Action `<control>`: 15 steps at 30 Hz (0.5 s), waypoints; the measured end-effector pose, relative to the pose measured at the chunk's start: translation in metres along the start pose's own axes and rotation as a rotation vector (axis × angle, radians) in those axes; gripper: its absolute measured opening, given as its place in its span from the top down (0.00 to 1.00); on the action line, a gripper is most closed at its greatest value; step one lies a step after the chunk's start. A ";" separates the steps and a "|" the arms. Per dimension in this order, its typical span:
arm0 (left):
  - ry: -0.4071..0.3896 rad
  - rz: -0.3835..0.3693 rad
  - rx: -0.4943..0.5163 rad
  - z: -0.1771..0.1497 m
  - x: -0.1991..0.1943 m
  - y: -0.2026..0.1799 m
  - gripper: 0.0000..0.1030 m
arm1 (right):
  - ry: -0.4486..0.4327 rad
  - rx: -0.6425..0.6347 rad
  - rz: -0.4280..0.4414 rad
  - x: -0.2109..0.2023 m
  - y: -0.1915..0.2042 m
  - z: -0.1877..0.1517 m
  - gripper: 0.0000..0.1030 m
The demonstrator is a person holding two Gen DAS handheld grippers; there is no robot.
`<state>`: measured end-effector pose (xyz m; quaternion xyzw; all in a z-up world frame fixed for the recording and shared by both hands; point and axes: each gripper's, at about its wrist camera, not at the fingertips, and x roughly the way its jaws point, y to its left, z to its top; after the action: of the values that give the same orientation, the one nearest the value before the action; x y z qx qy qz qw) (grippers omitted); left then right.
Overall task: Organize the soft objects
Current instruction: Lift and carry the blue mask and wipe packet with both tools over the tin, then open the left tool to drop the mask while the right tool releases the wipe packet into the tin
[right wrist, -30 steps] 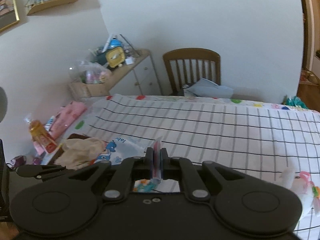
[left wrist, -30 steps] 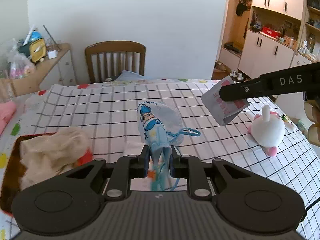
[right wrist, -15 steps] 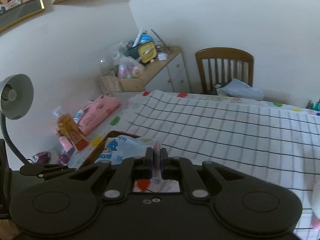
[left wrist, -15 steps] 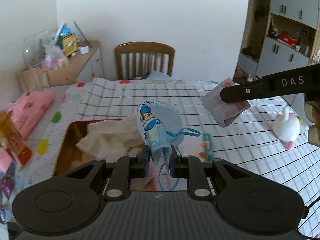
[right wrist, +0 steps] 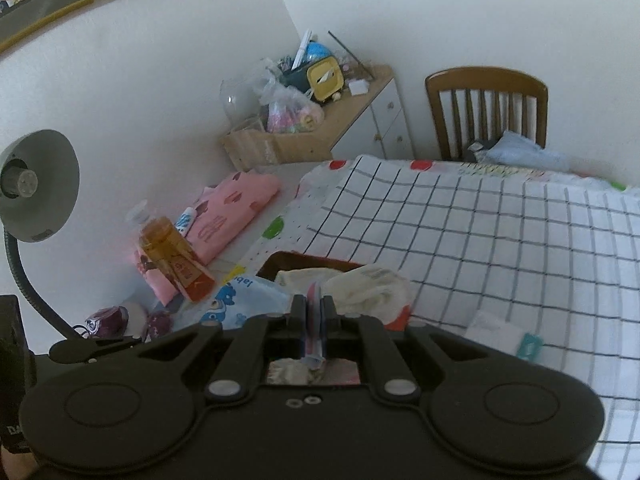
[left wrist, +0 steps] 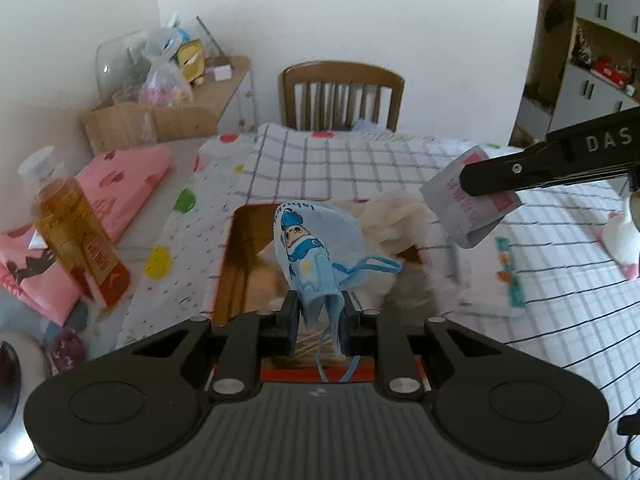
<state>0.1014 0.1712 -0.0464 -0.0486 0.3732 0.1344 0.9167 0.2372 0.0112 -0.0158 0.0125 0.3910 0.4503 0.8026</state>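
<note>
My left gripper (left wrist: 320,312) is shut on a blue child's face mask (left wrist: 316,244) with a cartoon print; its ear loops dangle. The mask hangs over a brown box (left wrist: 230,264) on the checked tablecloth that holds cream cloth (left wrist: 394,216). My right gripper (right wrist: 314,314) is shut on a thin grey and pink packet (right wrist: 313,300), seen edge on. In the left wrist view that packet (left wrist: 460,208) hangs from the right gripper's black fingers (left wrist: 520,172) above the box's right side. The mask (right wrist: 240,300) and box (right wrist: 288,260) also show in the right wrist view.
A white plush toy (left wrist: 622,240) lies at the table's right. A flat tissue pack (left wrist: 508,276) lies right of the box. An amber bottle (left wrist: 76,224), pink bags (left wrist: 124,184), a lamp (right wrist: 36,196), a wooden chair (left wrist: 342,96) and a cluttered cabinet (left wrist: 192,92) surround the table.
Both grippers have swung left across the table, carrying the mask and the packet, from over the open cloth to above the brown box. The plush toy slid toward the right edge of view.
</note>
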 end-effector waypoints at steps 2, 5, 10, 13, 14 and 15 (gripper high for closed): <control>0.022 0.005 0.006 -0.003 0.007 0.008 0.82 | 0.013 0.003 -0.004 0.009 0.004 -0.001 0.94; 0.056 0.009 0.015 -0.008 0.019 0.016 0.82 | 0.044 0.006 -0.025 0.026 0.009 -0.007 0.94; 0.096 -0.010 0.024 -0.011 0.035 0.020 0.82 | 0.102 0.003 -0.076 0.050 0.010 -0.020 0.94; 0.117 -0.034 0.032 -0.011 0.043 0.020 0.82 | 0.133 0.003 -0.079 0.060 0.009 -0.027 0.94; 0.124 -0.046 0.034 -0.012 0.045 0.019 0.82 | 0.139 -0.002 -0.084 0.062 0.009 -0.030 0.94; 0.132 -0.055 0.038 -0.012 0.047 0.019 0.82 | 0.143 -0.009 -0.090 0.064 0.011 -0.032 0.94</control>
<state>0.1207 0.1970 -0.0875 -0.0500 0.4338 0.0987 0.8942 0.2275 0.0535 -0.0731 -0.0409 0.4458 0.4152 0.7920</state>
